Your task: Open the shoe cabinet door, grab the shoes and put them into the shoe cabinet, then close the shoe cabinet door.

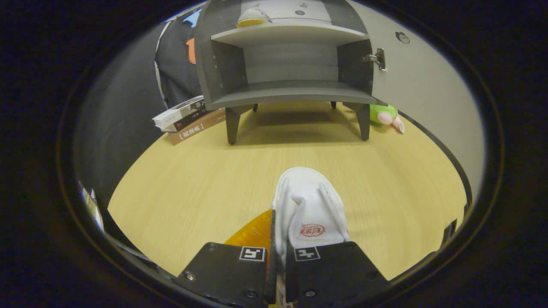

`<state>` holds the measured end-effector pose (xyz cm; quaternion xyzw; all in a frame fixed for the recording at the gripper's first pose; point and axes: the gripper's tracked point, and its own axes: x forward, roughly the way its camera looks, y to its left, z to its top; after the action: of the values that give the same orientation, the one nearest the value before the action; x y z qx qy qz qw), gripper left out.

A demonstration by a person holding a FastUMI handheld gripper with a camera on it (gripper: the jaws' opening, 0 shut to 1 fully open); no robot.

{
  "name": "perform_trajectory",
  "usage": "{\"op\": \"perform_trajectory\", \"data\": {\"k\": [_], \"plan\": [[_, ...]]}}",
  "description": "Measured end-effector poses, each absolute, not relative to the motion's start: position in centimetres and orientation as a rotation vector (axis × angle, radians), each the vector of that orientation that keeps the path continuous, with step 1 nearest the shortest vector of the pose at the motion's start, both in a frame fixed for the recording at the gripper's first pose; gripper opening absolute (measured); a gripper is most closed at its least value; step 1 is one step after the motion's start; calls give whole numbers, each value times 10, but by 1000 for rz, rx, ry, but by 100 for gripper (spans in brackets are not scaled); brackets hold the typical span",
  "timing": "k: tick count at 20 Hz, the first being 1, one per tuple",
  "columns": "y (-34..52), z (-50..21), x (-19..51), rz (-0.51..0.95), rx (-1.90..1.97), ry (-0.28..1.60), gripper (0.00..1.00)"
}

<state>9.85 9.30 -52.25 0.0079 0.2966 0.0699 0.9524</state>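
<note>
The gripper (277, 256) has its fingers closed on the side wall of a white cloth shoe (309, 209), which juts ahead of them over the pale wooden tabletop (192, 179). Well beyond stands a grey open shoe cabinet (291, 92); another shoe (252, 18) sits on its upper shelf. Its door (421, 85) hangs open to the right, a green plush toy (385, 115) beside its foot. Stacked books (188, 117) lie left of the cabinet.

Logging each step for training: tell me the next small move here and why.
Probably carry the white fabric shoe with orange sole, pinched in the gripper, forward toward the grey shoe cabinet's bare lower shelf: its door stands open, and another shoe already sits above.
</note>
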Motion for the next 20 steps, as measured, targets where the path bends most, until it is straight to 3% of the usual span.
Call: {"op": "perform_trajectory", "data": {"k": [12,20], "plan": [[71,-332,87,73,-42,358,11],[66,-203,128,54,-64,192,11]]}}
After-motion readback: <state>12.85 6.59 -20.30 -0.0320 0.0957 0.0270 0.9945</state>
